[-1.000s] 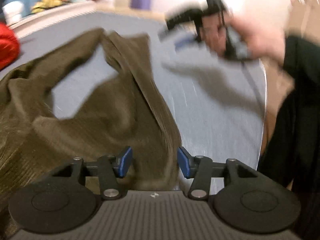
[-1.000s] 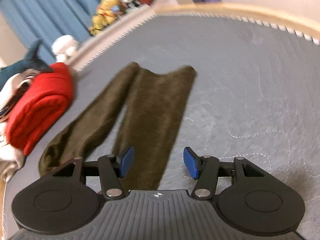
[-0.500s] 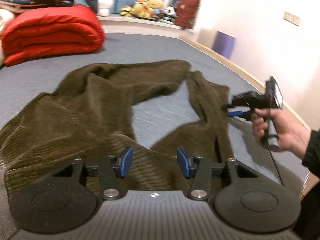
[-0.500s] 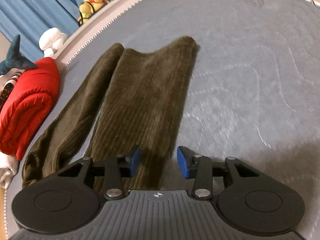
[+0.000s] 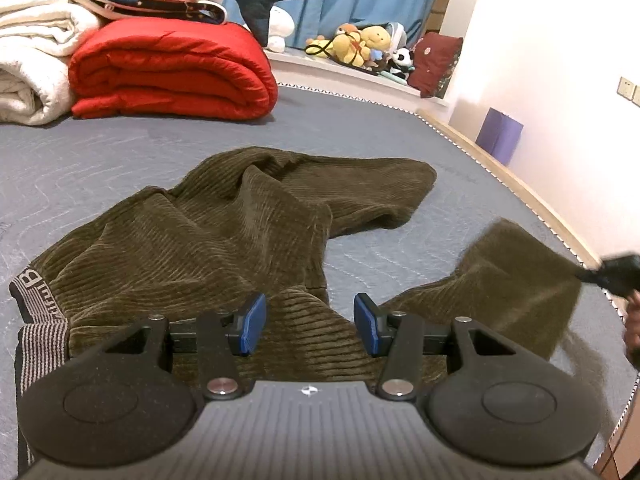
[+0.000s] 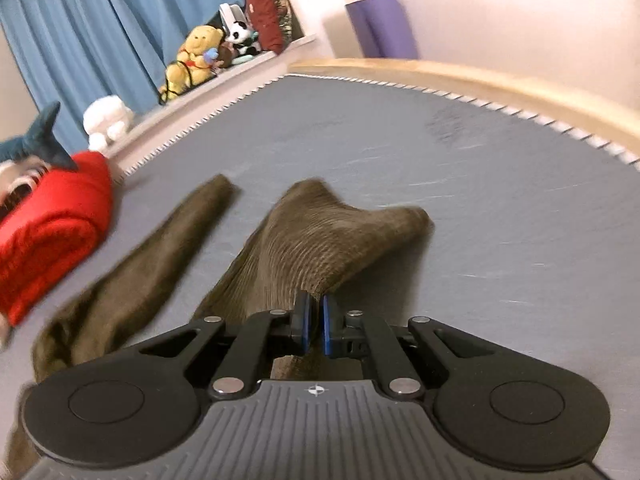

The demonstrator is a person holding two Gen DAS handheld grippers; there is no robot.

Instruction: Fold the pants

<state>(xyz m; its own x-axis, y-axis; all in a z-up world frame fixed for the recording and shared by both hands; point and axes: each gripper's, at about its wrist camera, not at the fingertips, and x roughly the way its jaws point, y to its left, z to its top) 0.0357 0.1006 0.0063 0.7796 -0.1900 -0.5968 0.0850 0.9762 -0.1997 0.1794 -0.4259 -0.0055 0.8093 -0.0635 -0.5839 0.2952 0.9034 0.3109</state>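
You have olive-brown corduroy pants (image 5: 224, 240) lying rumpled on the grey mattress (image 5: 100, 160), striped waistband (image 5: 36, 320) nearest you, 1 leg flat, the other leg's hem (image 6: 340, 236) lifted.

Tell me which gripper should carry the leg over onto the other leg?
Right. The right gripper is already shut on the pants leg cuff, lifted off the bed; the left gripper is open above the crotch.

Left wrist cam sits low over the pants (image 5: 224, 236) at the waistband end, facing the red duvet (image 5: 172, 68) and curtain. Right wrist cam rides close at a leg hem, facing along the bed (image 6: 500, 216). We share pants, duvet, plush toys (image 6: 196, 56).
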